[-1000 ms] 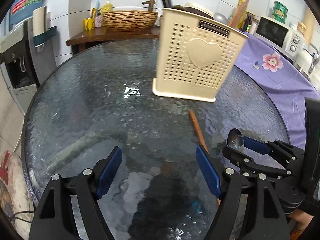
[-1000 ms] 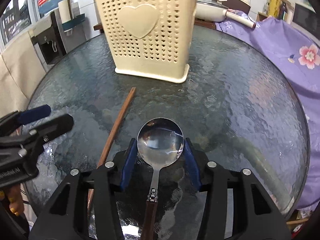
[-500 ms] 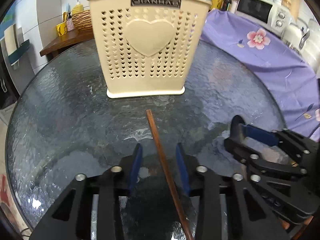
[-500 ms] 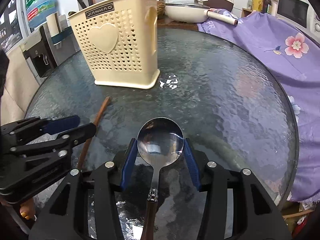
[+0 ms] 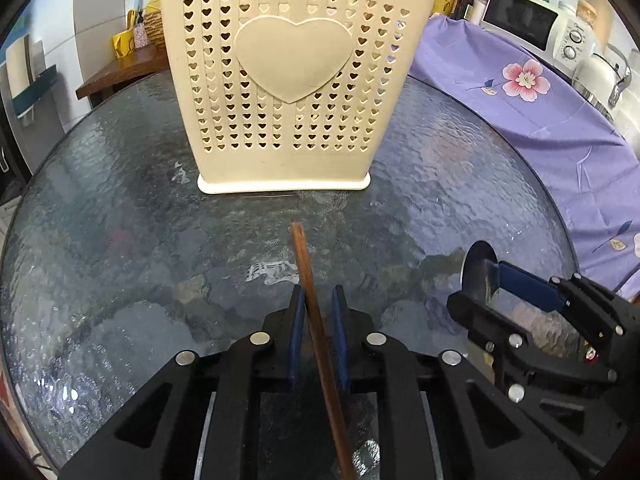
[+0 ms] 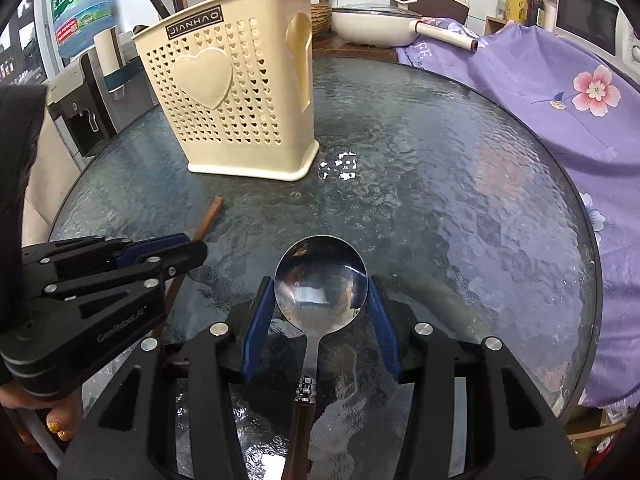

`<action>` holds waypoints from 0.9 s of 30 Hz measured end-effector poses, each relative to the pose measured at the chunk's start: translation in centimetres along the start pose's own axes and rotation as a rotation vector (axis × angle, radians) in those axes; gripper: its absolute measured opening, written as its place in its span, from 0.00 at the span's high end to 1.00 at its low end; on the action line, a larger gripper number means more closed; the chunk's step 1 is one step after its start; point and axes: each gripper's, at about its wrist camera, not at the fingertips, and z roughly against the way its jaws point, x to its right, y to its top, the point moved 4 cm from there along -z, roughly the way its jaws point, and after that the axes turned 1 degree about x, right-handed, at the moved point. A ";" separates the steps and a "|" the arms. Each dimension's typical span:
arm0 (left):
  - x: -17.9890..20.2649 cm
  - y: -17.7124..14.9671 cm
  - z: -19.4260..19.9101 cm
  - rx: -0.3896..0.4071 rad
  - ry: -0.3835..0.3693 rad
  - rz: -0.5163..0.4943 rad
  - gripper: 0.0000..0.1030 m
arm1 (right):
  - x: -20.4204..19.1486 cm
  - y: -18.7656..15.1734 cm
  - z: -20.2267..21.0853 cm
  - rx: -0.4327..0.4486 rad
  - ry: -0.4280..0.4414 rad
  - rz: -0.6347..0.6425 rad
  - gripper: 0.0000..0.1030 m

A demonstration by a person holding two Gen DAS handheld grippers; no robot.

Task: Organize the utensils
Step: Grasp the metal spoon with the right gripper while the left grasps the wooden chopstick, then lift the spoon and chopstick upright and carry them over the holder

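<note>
Left gripper (image 5: 317,300): blue pads drawn close on either side of a brown chopstick (image 5: 306,272), which runs between them toward 12 o'clock; the left pad appears to touch it, while contact on the right pad cannot be confirmed. Right gripper (image 6: 320,292): pads pinching the bowl of a steel spoon (image 6: 320,280) at both edges, its dark handle trailing back toward 6 o'clock. In the right wrist view the left gripper sits at 9 o'clock, the chopstick tip projecting beyond it toward 11 o'clock. Both tools hang over a round textured glass table (image 6: 460,208). Farther out, at 12 o'clock in the left view, a cream perforated utensil holder (image 5: 294,92) stands upright on the glass, utensils protruding from its top. A purple floral cloth (image 6: 560,92) lies at 2 o'clock.
</note>
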 end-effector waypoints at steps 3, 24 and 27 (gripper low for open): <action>0.1 0.6 -0.4 -0.008 -0.019 0.008 0.93 | -0.1 0.2 0.2 0.004 0.000 0.005 0.54; 0.0 0.6 -0.5 -0.007 -0.032 0.010 0.94 | -0.6 0.6 0.3 0.018 0.009 0.014 0.54; -0.6 0.4 -0.1 0.003 -0.025 0.019 0.94 | -0.4 0.7 0.4 0.028 0.016 0.005 0.54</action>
